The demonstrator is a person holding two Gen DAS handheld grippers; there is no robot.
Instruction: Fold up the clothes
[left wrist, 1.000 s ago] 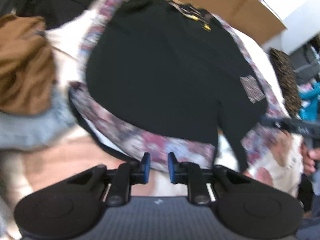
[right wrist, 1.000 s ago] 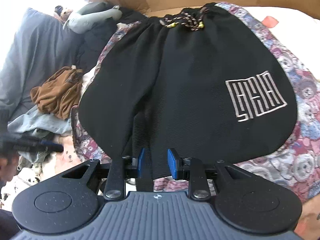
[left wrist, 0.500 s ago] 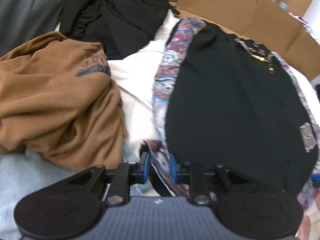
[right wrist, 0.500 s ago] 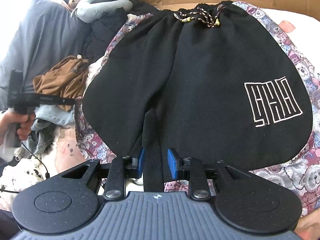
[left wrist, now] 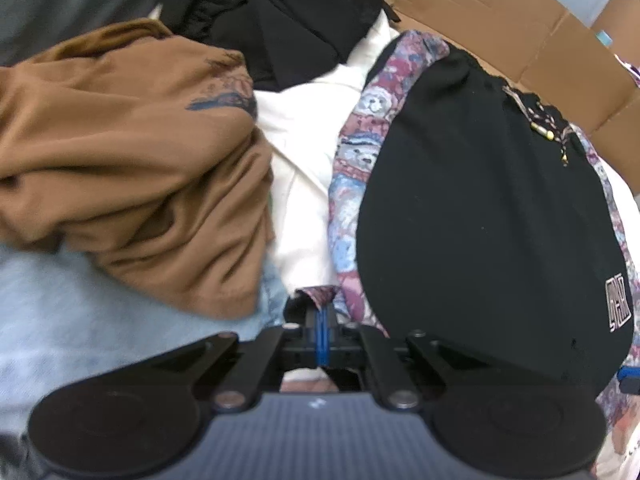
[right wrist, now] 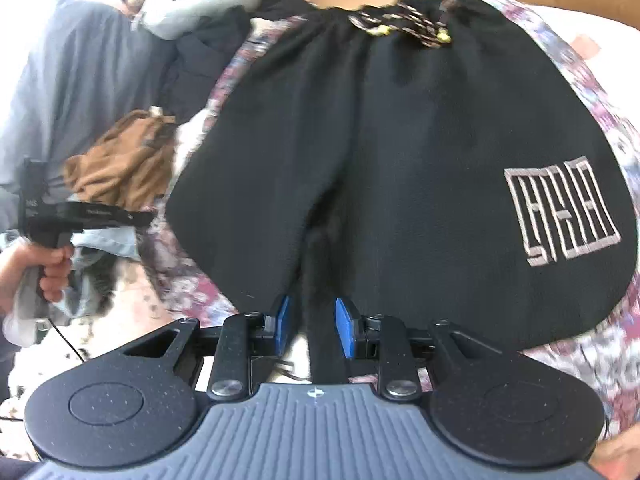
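**Black shorts spread flat, left tool clenched at the blanket's corner**

The black shorts (right wrist: 400, 152) lie spread on a teddy-bear patterned blanket (left wrist: 352, 184), waistband toward the cardboard wall (left wrist: 500, 28) at the far edge and the two leg hems toward the near edge. A braided drawstring with yellow tips (right wrist: 404, 28) rests on the waistband, and a pale stitched logo (right wrist: 560, 208) sits on the leg toward the right-hand edge. The patterned blanket shows as a border around the shorts on both sides.

The left tool (left wrist: 322, 320) is clenched, its blue pads pressed together at the near left corner of the patterned blanket, just beside the hem of the shorts. A small fold of the patterned cloth rises right at the fingertips; whether it is pinched between the pads cannot be told. In the right wrist view the same tool shows at the left, gripped by a hand (right wrist: 44, 268).

The right tool (right wrist: 310, 324) stands partly parted at the near edge, astride the crotch of the shorts. A strip of black fabric runs between its blue fingers (right wrist: 344, 328), with a gap showing on either side, so the pads do not appear to press on it.

Left of the blanket lies a pile of loose clothing: a crumpled brown garment (left wrist: 132, 160), a black garment (left wrist: 288, 12) behind it, pale blue cloth (left wrist: 80, 320) toward the near edge, and cream fabric (left wrist: 304, 152) between the pile and the blanket.
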